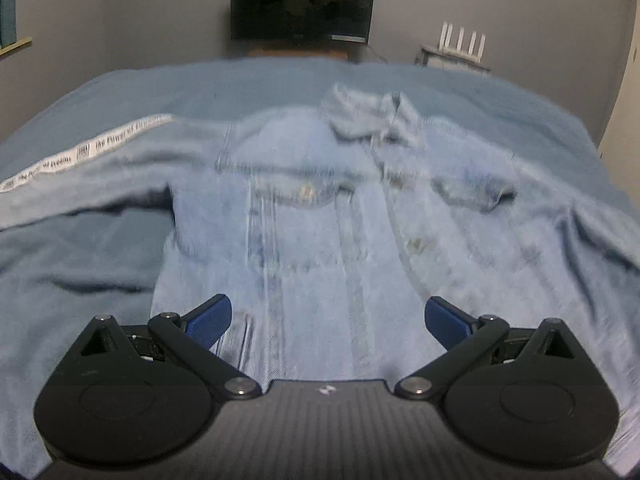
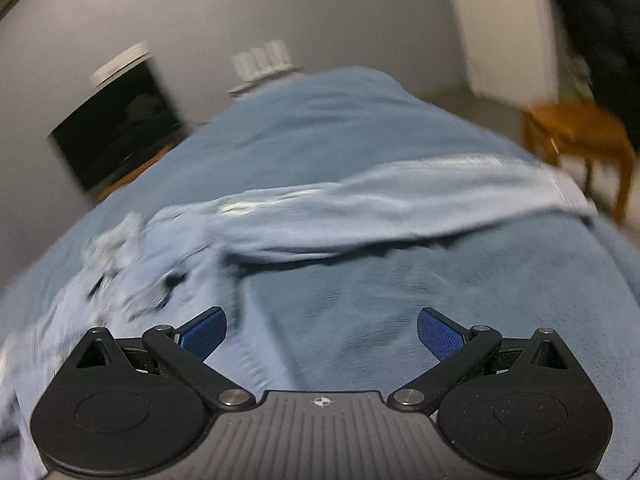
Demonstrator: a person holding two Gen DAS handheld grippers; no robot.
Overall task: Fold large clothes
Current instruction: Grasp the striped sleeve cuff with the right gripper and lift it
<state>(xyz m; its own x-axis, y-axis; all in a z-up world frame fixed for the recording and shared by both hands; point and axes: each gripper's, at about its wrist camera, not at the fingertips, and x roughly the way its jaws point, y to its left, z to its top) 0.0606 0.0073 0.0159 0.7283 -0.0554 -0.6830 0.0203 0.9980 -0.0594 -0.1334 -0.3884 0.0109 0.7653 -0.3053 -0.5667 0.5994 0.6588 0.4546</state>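
A light blue denim jacket [image 1: 320, 216] lies front up and spread out on a blue bed cover [image 1: 80, 264], collar at the far end. Its left sleeve [image 1: 80, 164], with a white printed stripe, stretches out to the left. My left gripper [image 1: 328, 320] is open and empty, hovering over the jacket's lower hem. In the right wrist view the jacket's body [image 2: 132, 256] is at the left and its right sleeve [image 2: 400, 200] stretches out to the right. My right gripper [image 2: 320, 332] is open and empty, over the bed cover [image 2: 400, 300] just right of the jacket's side edge.
A dark TV screen [image 1: 304, 4] stands against the grey wall beyond the bed, with a white router [image 1: 460, 44] on a small stand to its right. A wooden stool [image 2: 580, 136] stands off the bed's right side, near a white door [image 2: 504, 24].
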